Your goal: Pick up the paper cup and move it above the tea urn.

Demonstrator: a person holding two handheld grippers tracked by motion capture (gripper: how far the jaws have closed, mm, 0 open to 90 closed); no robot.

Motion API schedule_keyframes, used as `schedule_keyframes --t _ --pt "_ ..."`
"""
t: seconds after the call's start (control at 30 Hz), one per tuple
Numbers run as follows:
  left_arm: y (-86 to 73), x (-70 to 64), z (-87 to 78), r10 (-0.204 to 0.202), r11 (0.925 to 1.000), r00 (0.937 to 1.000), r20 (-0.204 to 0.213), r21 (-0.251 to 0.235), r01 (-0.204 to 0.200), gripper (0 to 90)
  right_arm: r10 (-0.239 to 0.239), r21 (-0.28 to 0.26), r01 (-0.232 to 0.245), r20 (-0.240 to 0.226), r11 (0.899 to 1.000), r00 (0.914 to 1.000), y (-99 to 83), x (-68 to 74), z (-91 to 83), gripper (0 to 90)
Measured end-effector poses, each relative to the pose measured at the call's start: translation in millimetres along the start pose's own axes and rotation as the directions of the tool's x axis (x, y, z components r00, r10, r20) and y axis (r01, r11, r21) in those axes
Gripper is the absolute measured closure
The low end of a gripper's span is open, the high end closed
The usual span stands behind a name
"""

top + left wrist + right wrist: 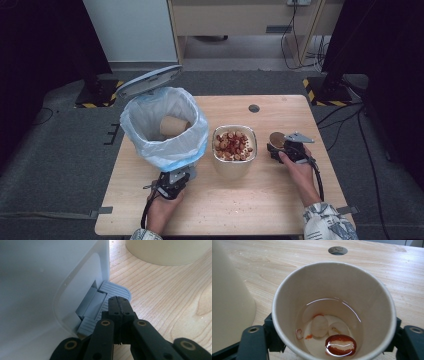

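A white pedal bin (165,125) with a pale blue bag liner stands at the table's left, its grey lid (148,80) tipped up. A brown paper cup (173,126) lies inside it. My left gripper (171,184) is shut, its tips (119,300) resting on the bin's grey ribbed pedal (115,289) at the front base. My right gripper (286,148) is shut on a paper cup (277,138), held upright right of the bowl. In the right gripper view this cup (332,282), clamped in my right gripper (333,338), holds clear liquid and a few red and white slices (340,344).
A cream bowl (235,145) heaped with red and white slices stands mid-table between the bin and the held cup; its wall (229,297) is close on the cup's left. A cable hole (254,108) is in the table's far side. Bare wood lies along the front edge.
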State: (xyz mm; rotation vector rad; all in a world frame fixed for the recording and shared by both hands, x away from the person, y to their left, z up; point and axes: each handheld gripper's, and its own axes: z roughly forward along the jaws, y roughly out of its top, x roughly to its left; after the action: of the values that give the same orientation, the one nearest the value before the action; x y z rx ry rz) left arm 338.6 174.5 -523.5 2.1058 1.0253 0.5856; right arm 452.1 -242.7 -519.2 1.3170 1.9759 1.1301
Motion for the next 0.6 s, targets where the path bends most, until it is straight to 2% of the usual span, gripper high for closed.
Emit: schedule_keyframes --t 0.1,0.2,0.3,0.6 --pt "0.1 -0.1 0.2 0.000 1.0000 1.0000 0.000 -0.001 0.000 89.4 -0.032 -0.002 0.032 -0.012 0.999 0.9994 2.0 -0.3 -4.1 30.2" --pt "0.1 -0.2 0.3 0.000 1.0000 1.0000 0.001 -0.001 0.000 89.4 -0.036 -0.012 0.036 -0.027 0.999 0.9990 5.0 -0.8 -8.7 30.7" --pt "0.1 0.1 0.4 -0.001 1.0000 1.0000 0.003 -0.002 0.001 89.4 -0.074 -0.007 0.073 -0.039 0.997 0.9965 10.5 -0.6 -13.2 30.7" --pt "-0.2 0.0 0.3 0.003 1.0000 1.0000 0.002 -0.003 -0.003 89.4 -0.142 -0.033 0.140 -0.074 0.990 0.9871 40.4 2.8 -31.8 30.7"
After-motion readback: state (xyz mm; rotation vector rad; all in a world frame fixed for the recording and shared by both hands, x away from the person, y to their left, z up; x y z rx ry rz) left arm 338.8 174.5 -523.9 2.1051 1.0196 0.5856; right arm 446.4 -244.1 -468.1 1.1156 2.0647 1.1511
